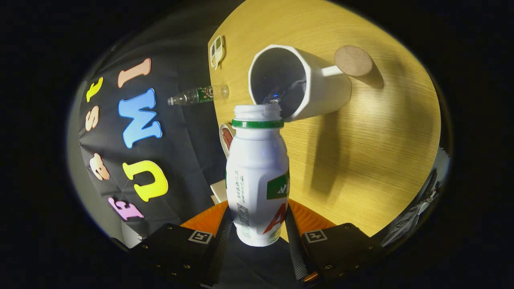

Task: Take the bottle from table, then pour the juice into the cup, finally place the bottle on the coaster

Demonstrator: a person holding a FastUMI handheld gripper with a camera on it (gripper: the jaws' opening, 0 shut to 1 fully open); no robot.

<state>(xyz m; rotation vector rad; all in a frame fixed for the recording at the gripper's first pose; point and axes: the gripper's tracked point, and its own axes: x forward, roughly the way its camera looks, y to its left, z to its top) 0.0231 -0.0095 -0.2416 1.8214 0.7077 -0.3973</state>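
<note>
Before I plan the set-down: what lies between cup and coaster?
Only the cup's handle, reaching toward the coaster, in the gripper view.

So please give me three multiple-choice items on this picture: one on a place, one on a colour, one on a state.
1. Where is the coaster?
A. Beyond the cup, by its handle
B. Under the bottle
C. Inside the cup

2. What colour is the ring below the bottle's mouth?
A. Red
B. Green
C. Blue

3. What is the gripper doing?
A. Open, holding nothing
B. Shut on the cup
C. Shut on the bottle

Answers: 1 A, the brown disc lies on the table past the cup; 2 B, the neck ring is green; 3 C, both fingers press the bottle's sides, its open mouth at the cup's rim.
</note>
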